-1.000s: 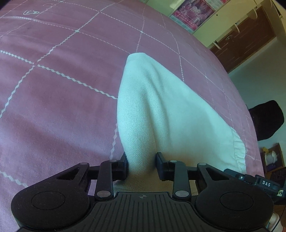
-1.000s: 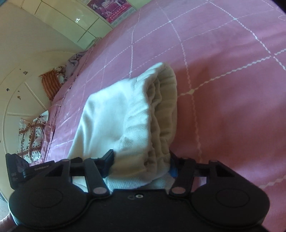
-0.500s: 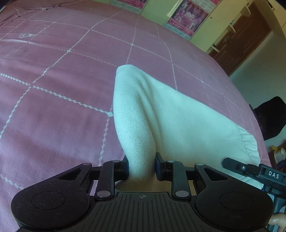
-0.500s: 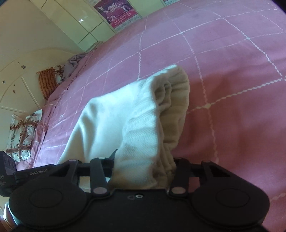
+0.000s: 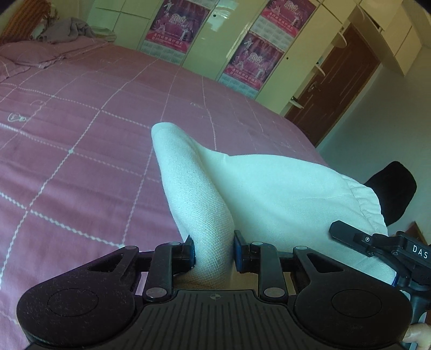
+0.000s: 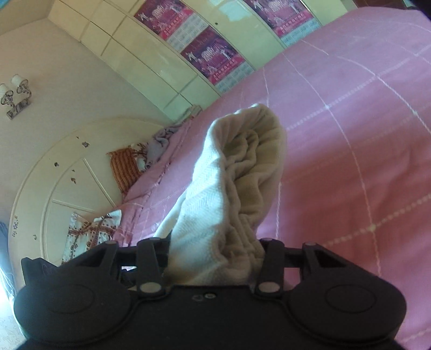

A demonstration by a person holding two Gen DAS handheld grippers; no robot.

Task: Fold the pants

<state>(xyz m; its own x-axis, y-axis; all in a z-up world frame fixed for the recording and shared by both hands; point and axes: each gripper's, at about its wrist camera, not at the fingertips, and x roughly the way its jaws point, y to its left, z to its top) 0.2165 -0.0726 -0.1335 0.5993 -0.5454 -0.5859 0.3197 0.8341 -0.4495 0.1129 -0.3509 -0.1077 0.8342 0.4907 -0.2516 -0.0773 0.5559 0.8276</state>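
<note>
While clamping pants (image 5: pixel 269 188) | right tool (image 5: pixel 390 250) reads "DAS"

The left gripper (image 5: pixel 214 254) has its fingers (image 5: pixel 186 254) clamped on cloth. The right gripper (image 6: pixel 215 258) grips a thicker bunch. A fingertip (image 5: pixel 417 336) shows beneath the left gripper.

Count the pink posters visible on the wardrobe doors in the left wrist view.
3: one upper left, one top right, one directly below it. More may lie outside the frame.
</note>
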